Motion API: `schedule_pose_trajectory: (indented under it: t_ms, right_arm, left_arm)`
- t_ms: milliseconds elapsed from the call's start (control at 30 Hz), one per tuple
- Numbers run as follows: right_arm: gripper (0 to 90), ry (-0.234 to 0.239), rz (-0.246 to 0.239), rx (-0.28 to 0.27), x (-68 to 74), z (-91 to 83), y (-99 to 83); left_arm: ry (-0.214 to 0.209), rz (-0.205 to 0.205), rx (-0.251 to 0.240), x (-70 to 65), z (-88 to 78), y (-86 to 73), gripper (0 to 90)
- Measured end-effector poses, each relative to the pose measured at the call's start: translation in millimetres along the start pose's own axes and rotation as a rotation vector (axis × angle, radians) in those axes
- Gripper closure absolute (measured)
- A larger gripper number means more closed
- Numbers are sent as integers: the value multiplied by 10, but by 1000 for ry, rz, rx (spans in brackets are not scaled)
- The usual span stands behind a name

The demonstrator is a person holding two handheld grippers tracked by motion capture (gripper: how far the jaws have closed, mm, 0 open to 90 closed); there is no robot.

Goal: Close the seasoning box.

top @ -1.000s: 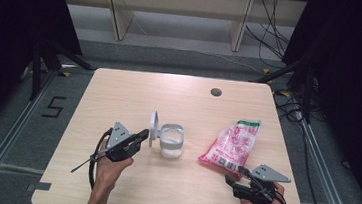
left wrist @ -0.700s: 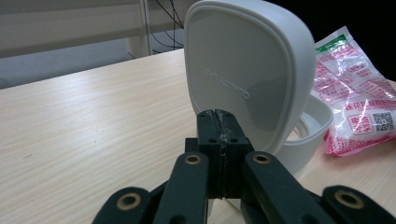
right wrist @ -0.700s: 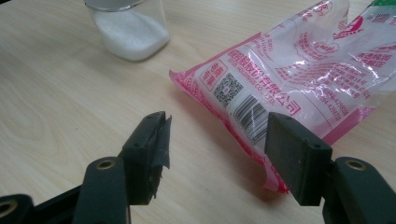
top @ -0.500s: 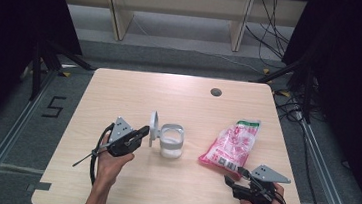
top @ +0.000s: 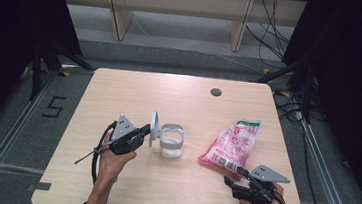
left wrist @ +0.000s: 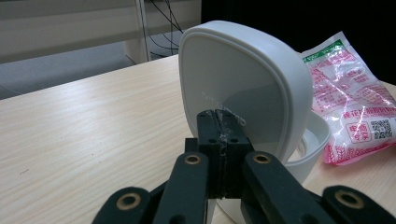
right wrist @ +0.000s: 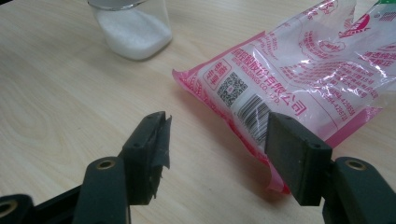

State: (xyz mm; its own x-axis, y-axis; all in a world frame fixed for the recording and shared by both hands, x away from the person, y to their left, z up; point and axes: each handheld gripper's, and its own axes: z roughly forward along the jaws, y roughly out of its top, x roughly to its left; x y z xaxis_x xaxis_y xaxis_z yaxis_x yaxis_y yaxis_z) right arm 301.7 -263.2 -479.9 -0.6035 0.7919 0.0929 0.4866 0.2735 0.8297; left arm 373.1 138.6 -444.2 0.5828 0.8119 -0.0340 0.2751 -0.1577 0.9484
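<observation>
Left gripper (left wrist: 219,126) clamped on upright lid (left wrist: 243,88).

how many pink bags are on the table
1. The pink bag lies on the table's right side, just ahead of the open right gripper. Nothing suggests another is hidden.

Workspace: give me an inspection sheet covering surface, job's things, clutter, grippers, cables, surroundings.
Surface: light wooden table with a round cable hole near the far edge.
Job's things: clear jar with white granules at the bottom, its white hinged lid upright; pink printed bag lying to the jar's right.
Clutter: nothing seen.
Grippers: left gripper shut on the lid's edge; right gripper open, jaws spread just short of the bag's near corner.
Cables: black cable trailing from the left gripper; loose cables on the floor beyond.
Surroundings: black curtains either side, pale shelf unit behind.
</observation>
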Motion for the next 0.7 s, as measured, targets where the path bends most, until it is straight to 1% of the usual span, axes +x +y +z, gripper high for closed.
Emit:
schedule_pose_trajectory:
  t_ms: [33, 67, 100, 133, 167, 267, 300, 333, 367, 400, 533, 567, 700]
  right_arm:
    - [398, -6, 8, 1, 14, -2, -1]
    - [398, 5, -4, 0, 1, 5, 2]
    - [399, 3, -2, 1, 5, 5, 1]
    - [399, -3, -6, 1, 2, 1, 2]
    - [399, 0, 27, 5, 25, -3, -2]
    - [399, -1, 22, 4, 21, -2, -1]
    - [398, 2, 4, 1, 5, 3, 0]
    - [399, 5, -5, 0, 1, 5, 2]
    - [399, 4, -1, 0, 4, 4, 2]
    - [399, 4, -1, 0, 4, 4, 2]
    - [399, 3, -2, -1, 5, 3, 3]
    - [399, -10, -12, -1, 1, -5, 5]
    - [399, -8, -11, 0, 1, -4, 6]
  left_arm:
    - [-2, -12, -4, -6, 5, 0, 889]
    - [-1, -9, -3, -7, 6, 2, 889]
    - [0, 15, 2, -2, 0, 12, 889]
    - [0, 12, 2, -8, 1, 13, 888]
    - [-2, 8, -1, -14, 4, 15, 888]
    - [-4, 16, 1, -26, 8, 23, 888]
    - [-2, 7, 3, -36, 8, 22, 888]
    - [-4, 13, 4, -38, 7, 25, 889]
    - [-11, 25, -2, -34, 9, 28, 889]
    - [-9, 19, -4, -39, 7, 30, 889]
    - [-5, 22, 0, -42, 1, 33, 888]
    - [-6, 23, -1, -42, 0, 34, 888]
    - [-8, 24, -4, -51, -7, 41, 885]
